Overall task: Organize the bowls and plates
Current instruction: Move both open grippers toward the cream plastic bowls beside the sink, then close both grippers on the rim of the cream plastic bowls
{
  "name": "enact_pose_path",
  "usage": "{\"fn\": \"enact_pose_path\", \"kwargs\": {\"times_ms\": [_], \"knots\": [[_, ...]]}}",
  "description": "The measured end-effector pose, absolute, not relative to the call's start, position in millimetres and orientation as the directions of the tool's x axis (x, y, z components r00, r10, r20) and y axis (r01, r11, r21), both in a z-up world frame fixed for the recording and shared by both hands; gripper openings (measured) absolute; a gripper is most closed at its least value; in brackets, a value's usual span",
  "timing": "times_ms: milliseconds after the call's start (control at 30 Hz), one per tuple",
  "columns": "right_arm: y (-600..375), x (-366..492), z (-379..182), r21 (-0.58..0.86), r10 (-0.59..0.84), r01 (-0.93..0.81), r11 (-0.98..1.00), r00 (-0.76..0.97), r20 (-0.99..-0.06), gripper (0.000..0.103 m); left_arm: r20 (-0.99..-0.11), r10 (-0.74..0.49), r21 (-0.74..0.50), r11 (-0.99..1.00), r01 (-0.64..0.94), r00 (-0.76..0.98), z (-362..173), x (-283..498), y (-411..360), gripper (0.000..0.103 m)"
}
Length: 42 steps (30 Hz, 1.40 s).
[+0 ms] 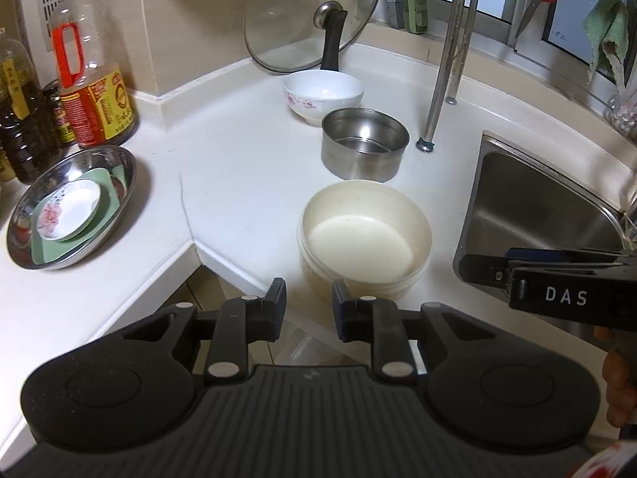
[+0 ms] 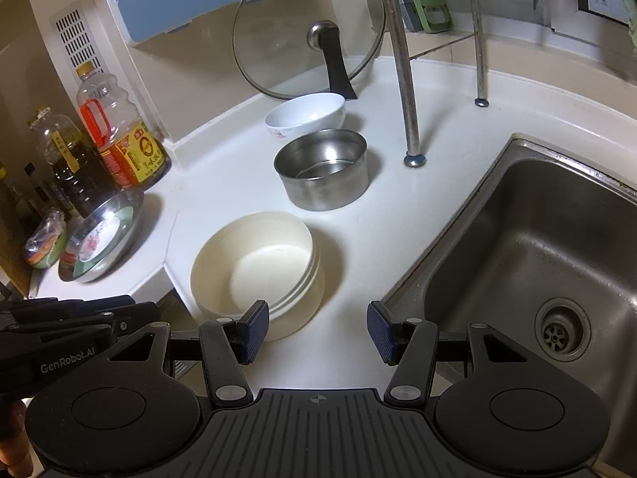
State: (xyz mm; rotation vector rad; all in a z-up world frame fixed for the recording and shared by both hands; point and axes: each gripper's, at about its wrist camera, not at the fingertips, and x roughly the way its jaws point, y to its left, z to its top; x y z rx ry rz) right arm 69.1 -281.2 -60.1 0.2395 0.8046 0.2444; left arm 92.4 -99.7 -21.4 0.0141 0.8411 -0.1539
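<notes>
A cream bowl sits near the counter's front corner; in the right wrist view the cream bowl shows several nested rims. Behind it stand a steel bowl and a white floral bowl. At the left a steel plate carries a green square plate and a small floral dish. My left gripper hovers just in front of the cream bowl, its jaws narrowly apart and holding nothing. My right gripper is open and empty, to the right of that bowl's near rim.
A steel sink lies to the right. A glass lid leans on the back wall. Oil bottles stand at the far left. A metal rack leg stands beside the steel bowl.
</notes>
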Motion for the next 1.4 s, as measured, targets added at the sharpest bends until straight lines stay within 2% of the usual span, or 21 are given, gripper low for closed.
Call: {"fn": "enact_pose_path", "kwargs": {"times_ms": [1233, 1300, 1367, 1400], "knots": [[-259, 132, -88, 0.324, 0.247, 0.004, 0.946, 0.637, -0.730, 0.055, -0.791, -0.275, -0.147, 0.953, 0.267, 0.547, -63, 184, -92, 0.021], [-257, 134, -91, 0.323, 0.250, 0.002, 0.946, 0.631, -0.735, 0.050, -0.798, -0.272, -0.146, 0.953, 0.265, 0.538, -65, 187, -92, 0.021], [-256, 135, -93, 0.323, 0.250, 0.004, 0.946, 0.622, -0.742, 0.036, -0.802, -0.270, -0.147, 0.954, 0.263, 0.532, -67, 189, -92, 0.021], [-255, 136, -94, 0.325, 0.251, 0.007, 0.946, 0.618, -0.745, 0.035, -0.803, -0.272, -0.149, 0.953, 0.264, 0.530, -68, 189, -92, 0.020]]}}
